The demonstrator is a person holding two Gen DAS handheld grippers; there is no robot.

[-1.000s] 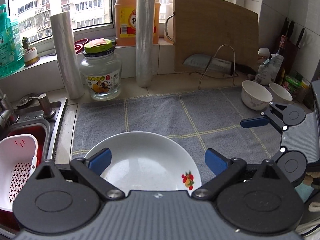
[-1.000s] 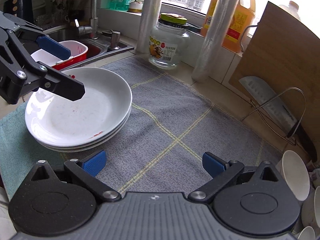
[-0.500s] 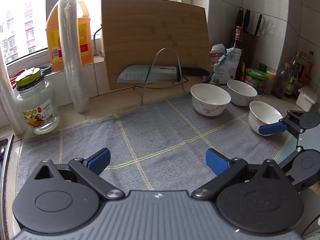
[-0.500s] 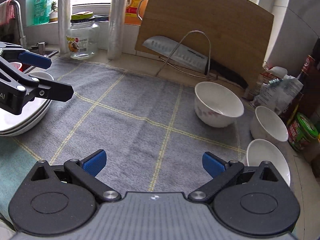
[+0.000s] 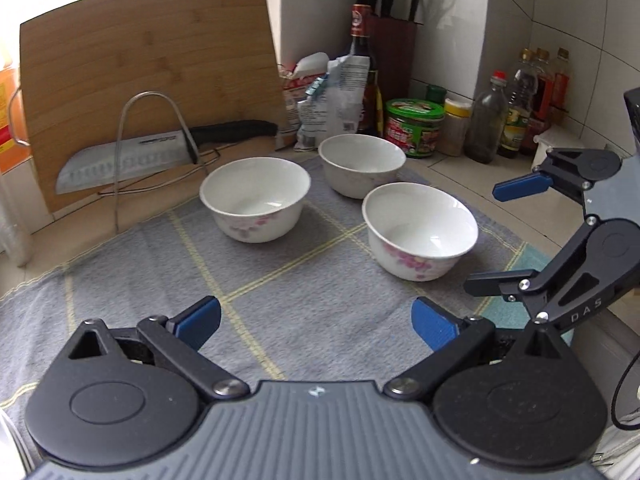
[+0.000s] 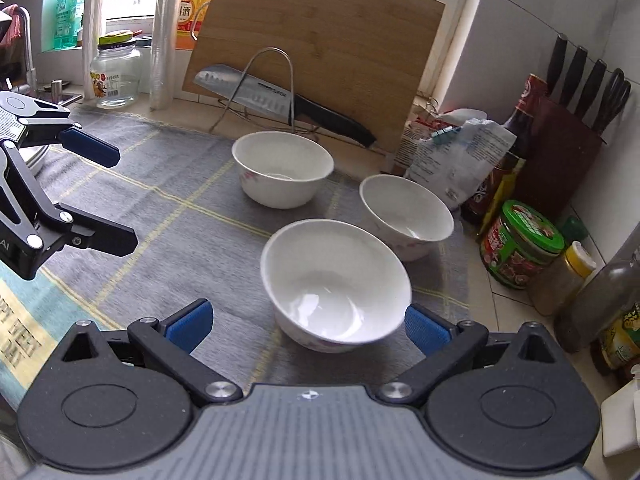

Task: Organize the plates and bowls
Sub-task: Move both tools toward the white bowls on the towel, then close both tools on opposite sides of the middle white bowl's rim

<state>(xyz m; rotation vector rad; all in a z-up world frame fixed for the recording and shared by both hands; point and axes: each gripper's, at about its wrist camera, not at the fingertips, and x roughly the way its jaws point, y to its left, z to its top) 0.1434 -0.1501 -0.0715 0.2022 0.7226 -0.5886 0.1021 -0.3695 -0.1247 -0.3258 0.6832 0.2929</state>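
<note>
Three white bowls sit apart on the grey mat (image 6: 168,216) — nearest bowl (image 6: 334,284) lies just ahead of the right gripper (image 6: 306,326), the other two (image 6: 282,168) (image 6: 406,210) behind it by the cutting board (image 6: 320,52). Both grippers are spread wide and empty, the left gripper (image 5: 316,322) over bare mat. Glazed ceramic: stiff, slick, chippable, moderately heavy — I'd pinch the rim wall, one finger inside, one outside.

Both wrist cameras are looking low across the grey mat (image 5: 280,304) toward the tiled corner, the right one sitting nearer; both are sharing three bowls (image 5: 256,198) (image 6: 336,280) and the cutting board (image 6: 320,60).
</note>
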